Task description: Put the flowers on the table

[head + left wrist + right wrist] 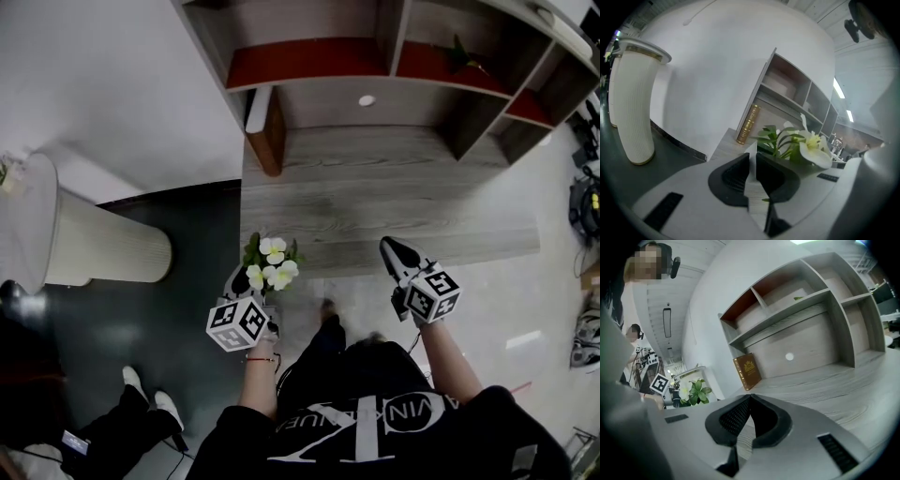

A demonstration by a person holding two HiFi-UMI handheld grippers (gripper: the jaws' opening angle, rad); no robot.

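A small bunch of white flowers (273, 265) with green leaves hangs at the tip of my left gripper (249, 274), just off the near left edge of the grey wooden table (394, 192). In the left gripper view the jaws (753, 157) are shut on a thin white piece at the bunch's base, and the blooms (812, 146) lean out to the right. My right gripper (391, 249) is shut and empty over the table's near edge. Its own view shows the jaws (750, 398) pressed together, with the flowers (692, 391) far to the left.
A brown book (273, 131) (747, 371) leans at the table's back left, under a shelf unit (375, 56) with red-lined compartments. A white ribbed pedestal (103, 246) stands on the dark floor at left. Another person's feet (150, 401) are at the lower left.
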